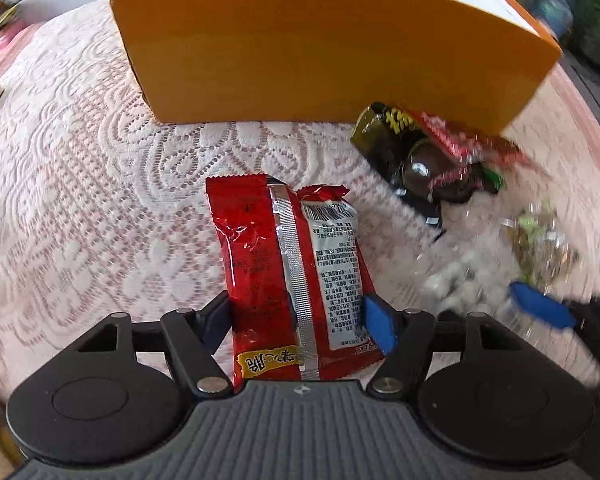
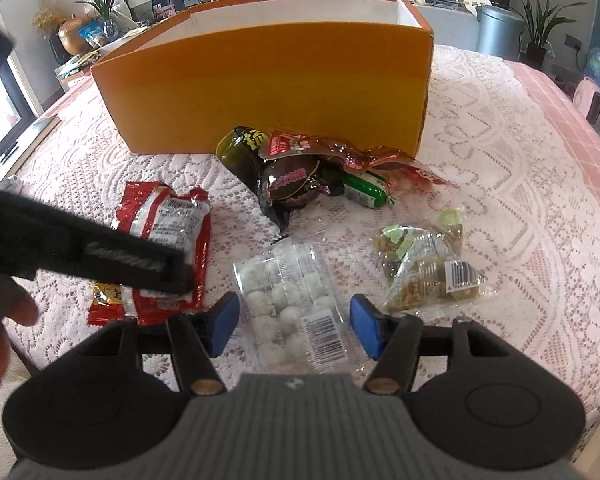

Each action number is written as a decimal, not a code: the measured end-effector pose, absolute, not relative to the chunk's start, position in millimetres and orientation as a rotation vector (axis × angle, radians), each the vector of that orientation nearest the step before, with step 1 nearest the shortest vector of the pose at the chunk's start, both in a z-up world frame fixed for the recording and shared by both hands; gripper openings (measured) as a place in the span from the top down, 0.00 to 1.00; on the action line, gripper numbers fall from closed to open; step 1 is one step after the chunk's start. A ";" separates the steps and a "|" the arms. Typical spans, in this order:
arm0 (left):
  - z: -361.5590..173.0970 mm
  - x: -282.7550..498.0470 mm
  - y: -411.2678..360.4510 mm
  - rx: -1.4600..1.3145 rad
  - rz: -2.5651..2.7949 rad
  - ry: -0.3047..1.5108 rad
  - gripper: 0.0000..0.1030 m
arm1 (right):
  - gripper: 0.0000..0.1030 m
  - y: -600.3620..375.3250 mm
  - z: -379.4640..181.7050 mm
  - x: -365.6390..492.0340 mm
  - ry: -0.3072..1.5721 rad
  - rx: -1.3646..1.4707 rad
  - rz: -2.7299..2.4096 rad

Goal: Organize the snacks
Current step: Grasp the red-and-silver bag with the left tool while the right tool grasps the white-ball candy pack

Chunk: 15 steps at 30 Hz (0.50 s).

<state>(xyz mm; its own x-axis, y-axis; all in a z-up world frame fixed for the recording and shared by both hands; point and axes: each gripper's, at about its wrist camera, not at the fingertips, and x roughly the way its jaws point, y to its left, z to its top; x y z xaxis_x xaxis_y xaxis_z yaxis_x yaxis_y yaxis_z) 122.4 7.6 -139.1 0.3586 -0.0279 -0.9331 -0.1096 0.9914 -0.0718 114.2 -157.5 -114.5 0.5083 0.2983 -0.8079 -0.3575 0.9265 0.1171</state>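
Observation:
A red snack packet lies on the lace tablecloth, back side up. My left gripper has its blue pads against both sides of the packet's near end. It also shows in the right wrist view, under the left gripper's black body. My right gripper is open, its pads on either side of a clear pack of white balls. An open orange box stands behind the snacks. In the left wrist view the orange box fills the back.
A pile of dark, red and green packets lies in front of the box. A clear bag of brown snacks lies to the right. The pink table edge runs along the right. Plants, a bin and shelves stand beyond.

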 end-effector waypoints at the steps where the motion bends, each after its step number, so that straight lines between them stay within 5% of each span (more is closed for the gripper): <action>1: -138.9 121.2 9.4 -0.091 0.029 1.213 0.23 | 0.42 -159.0 -114.5 114.4 0.961 -0.060 0.396; 15: -146.3 118.5 24.2 -0.091 0.030 1.198 0.14 | 0.32 -148.6 -118.7 108.6 0.950 -0.129 0.425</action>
<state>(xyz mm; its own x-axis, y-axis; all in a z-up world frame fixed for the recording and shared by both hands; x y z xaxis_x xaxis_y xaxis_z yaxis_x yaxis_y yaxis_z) 118.5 24.2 -146.3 0.3646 -0.0247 -0.9308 -0.0715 0.9960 -0.0545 108.6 -148.6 -118.7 0.5065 0.2952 -0.8101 -0.4068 0.9102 0.0774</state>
